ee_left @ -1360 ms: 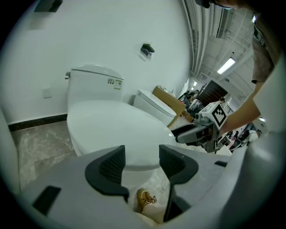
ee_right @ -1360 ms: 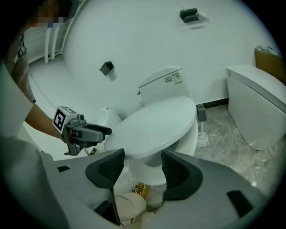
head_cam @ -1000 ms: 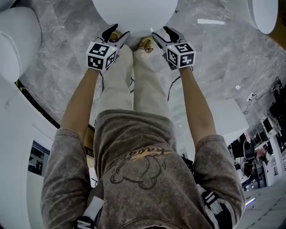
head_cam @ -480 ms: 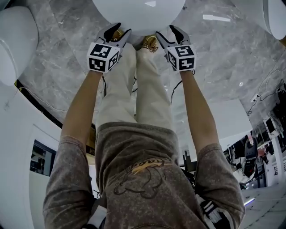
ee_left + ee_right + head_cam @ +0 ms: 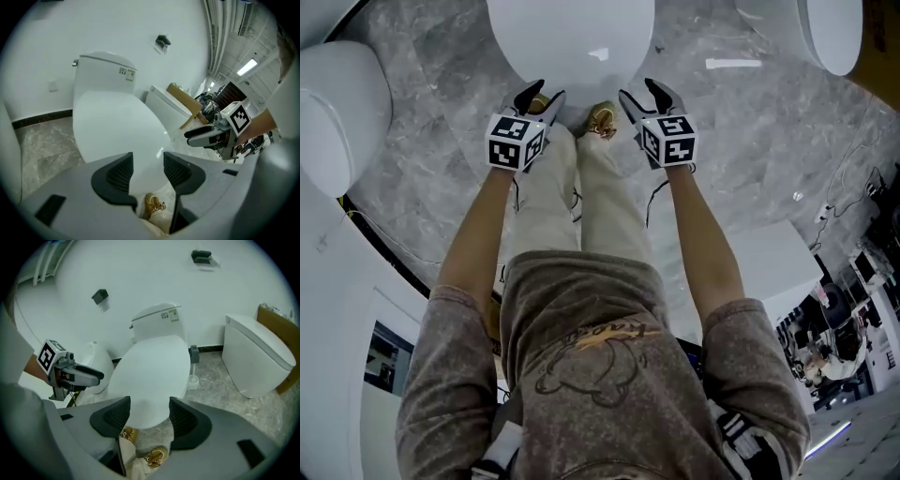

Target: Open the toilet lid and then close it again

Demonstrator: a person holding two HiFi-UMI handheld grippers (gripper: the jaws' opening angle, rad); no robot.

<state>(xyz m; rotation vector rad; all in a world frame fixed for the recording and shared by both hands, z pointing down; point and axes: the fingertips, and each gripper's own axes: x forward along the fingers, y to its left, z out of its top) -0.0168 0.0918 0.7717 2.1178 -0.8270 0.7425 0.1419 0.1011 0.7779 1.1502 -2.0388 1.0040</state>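
Toilet lid [image 5: 572, 37] is down, closed over the bowl, which stands on the marble floor [image 5: 431, 141]. Left gripper [image 5: 539, 94] and right gripper [image 5: 642, 91] hover just off the lid's front edge, one to each side. Both pairs of jaws are spread, pinching nothing and clear of the lid.

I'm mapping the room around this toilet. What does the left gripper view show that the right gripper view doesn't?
Only the left gripper view: the right gripper, jaws apart. Only the right gripper view: the left gripper and a toilet brush. Both: the closed toilet lid, the tank, cardboard and a gold shoe.
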